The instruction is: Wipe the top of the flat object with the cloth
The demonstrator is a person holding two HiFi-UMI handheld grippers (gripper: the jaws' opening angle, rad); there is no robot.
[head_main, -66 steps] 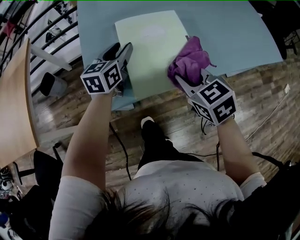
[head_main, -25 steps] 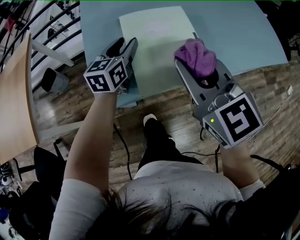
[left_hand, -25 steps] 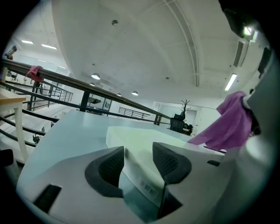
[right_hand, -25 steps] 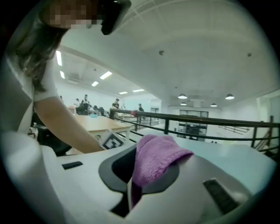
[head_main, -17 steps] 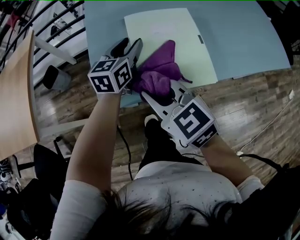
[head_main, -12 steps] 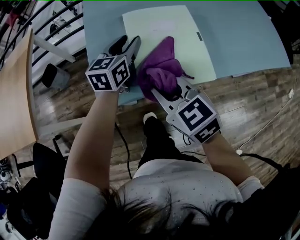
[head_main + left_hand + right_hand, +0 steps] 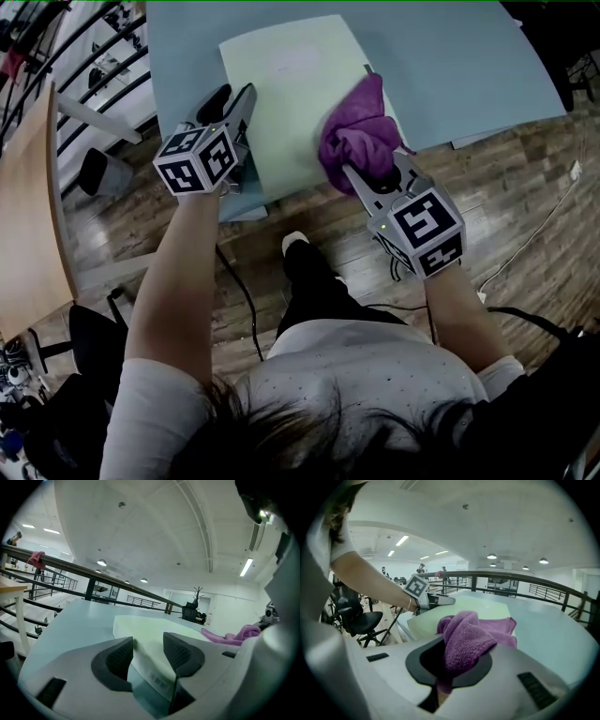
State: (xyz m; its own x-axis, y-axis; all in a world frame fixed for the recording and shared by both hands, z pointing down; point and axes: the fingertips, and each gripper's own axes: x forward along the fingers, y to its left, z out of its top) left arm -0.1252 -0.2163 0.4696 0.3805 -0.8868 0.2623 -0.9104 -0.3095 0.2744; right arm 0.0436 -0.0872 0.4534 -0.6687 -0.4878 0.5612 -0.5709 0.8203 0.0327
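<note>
A pale green flat board (image 7: 281,84) lies on the light blue table (image 7: 450,56). My left gripper (image 7: 232,105) rests at the board's near left corner. Seen from the left gripper view, its jaws (image 7: 147,651) stand open with that corner of the board (image 7: 150,630) between them. My right gripper (image 7: 361,169) is shut on a bunched purple cloth (image 7: 356,136), which presses on the board's near right part. The right gripper view shows the cloth (image 7: 468,634) filling the jaws and hiding the fingertips, with the board (image 7: 487,609) beyond.
The table's near edge runs just below both grippers, with wooden floor (image 7: 525,187) beneath. A wooden tabletop (image 7: 23,216) stands at the left, black railings (image 7: 84,56) at the upper left. A cable (image 7: 239,291) and my shoe (image 7: 298,248) are below.
My right gripper has swept the cloth from the board's near left, next to the left gripper, across to its near right side. The left gripper has stayed at its corner.
</note>
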